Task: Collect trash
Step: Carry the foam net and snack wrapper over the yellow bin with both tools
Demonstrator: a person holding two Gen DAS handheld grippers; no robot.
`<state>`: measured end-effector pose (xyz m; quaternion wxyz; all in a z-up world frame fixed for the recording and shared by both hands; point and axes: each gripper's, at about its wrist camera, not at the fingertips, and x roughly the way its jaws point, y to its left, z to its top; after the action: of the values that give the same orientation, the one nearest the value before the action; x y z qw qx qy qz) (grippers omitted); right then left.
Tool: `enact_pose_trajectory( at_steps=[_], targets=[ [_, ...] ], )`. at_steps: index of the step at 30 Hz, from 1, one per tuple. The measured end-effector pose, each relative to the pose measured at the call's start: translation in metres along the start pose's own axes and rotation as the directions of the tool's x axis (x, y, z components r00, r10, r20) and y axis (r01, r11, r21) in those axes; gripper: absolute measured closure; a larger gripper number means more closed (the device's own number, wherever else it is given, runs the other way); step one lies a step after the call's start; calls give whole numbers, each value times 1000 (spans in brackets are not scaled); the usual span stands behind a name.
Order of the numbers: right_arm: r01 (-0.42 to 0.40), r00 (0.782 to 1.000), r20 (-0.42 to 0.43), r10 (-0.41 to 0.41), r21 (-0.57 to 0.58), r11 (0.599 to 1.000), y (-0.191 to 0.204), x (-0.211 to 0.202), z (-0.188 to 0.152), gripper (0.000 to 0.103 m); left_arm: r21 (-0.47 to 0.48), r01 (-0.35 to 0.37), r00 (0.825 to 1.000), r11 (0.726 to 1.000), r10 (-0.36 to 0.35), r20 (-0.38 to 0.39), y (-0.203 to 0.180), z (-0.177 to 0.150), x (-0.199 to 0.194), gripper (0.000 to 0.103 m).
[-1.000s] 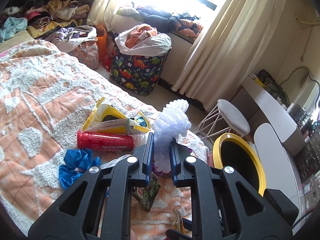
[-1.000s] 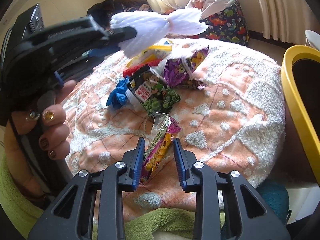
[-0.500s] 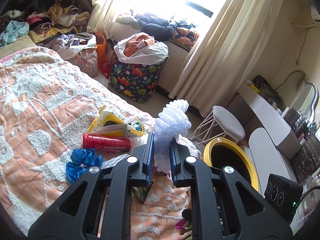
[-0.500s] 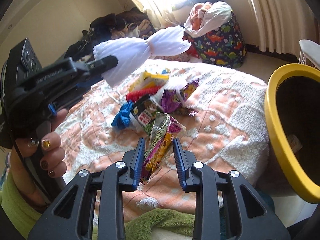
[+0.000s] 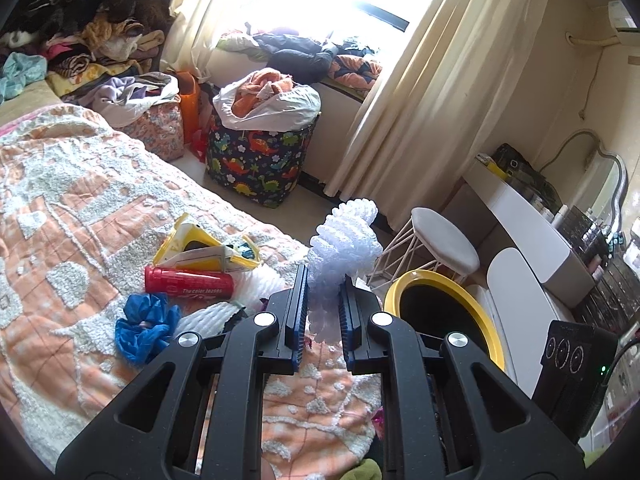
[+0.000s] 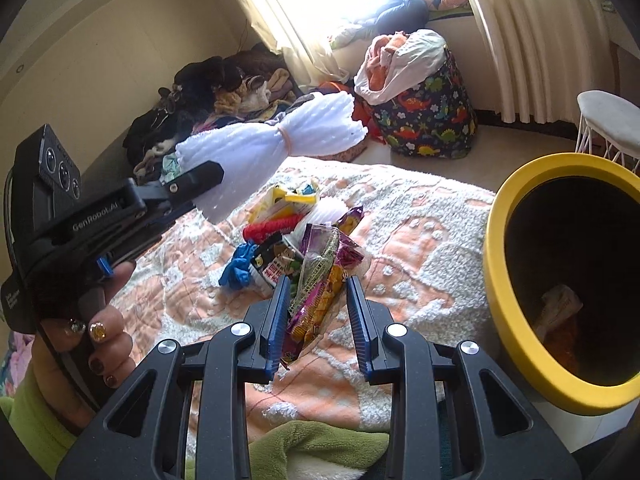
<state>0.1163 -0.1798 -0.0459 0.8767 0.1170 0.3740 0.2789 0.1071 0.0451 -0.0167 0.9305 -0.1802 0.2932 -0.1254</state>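
Left gripper (image 5: pixel 323 312): fingers clamped on a white foam net sleeve (image 5: pixel 344 248), gathered at its waist by a thin band. From the right wrist view the sleeve (image 6: pixel 276 148) runs long-axis roughly level, one flared end in the grip, the other pointing off toward the window side. It hangs in the air above the bed (image 5: pixel 60 208), clear of the litter below.

Middle ground, on the bedspread: a yellow packet (image 5: pixel 208 250), a red tube (image 5: pixel 188 284) lying crosswise just in front of it, a crumpled blue wrapper (image 5: pixel 144 326) nearer the camera. All lie left of the left fingers and untouched.

Right gripper (image 6: pixel 320 320): a purple-and-yellow snack wrapper (image 6: pixel 320 296) stands between the fingers, long axis running away from the camera, along the fingers. The left pad touches it; the right pad shows a gap, so I cannot tell whether the grip is firm or just closing.

Far right: the yellow-rimmed bin (image 6: pixel 520 344), mouth open and tilted toward the bed, a scrap or two already at its bottom. It sits just beside the bed's edge, right of both grippers. In the left wrist view the bin (image 5: pixel 436 280) lies just right of and beyond the fingertips.

Judgement: the right gripper is nearer the bin mouth; both loads need a rightward carry over the rim before release.
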Motion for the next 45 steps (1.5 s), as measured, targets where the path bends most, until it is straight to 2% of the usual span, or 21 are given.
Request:
enact_pose_trajectory(
  at_steps=[27,45],
  targets=[
    [48,990,126,-58,86,995,-39,-51,15,75,83,65,997,994,-62,-39,-60,-13,10,94],
    [101,967,214,-136,169,981,-82,-84,21,75,159,87,994,983,-75,-78,-103,-24,29,94]
  ],
)
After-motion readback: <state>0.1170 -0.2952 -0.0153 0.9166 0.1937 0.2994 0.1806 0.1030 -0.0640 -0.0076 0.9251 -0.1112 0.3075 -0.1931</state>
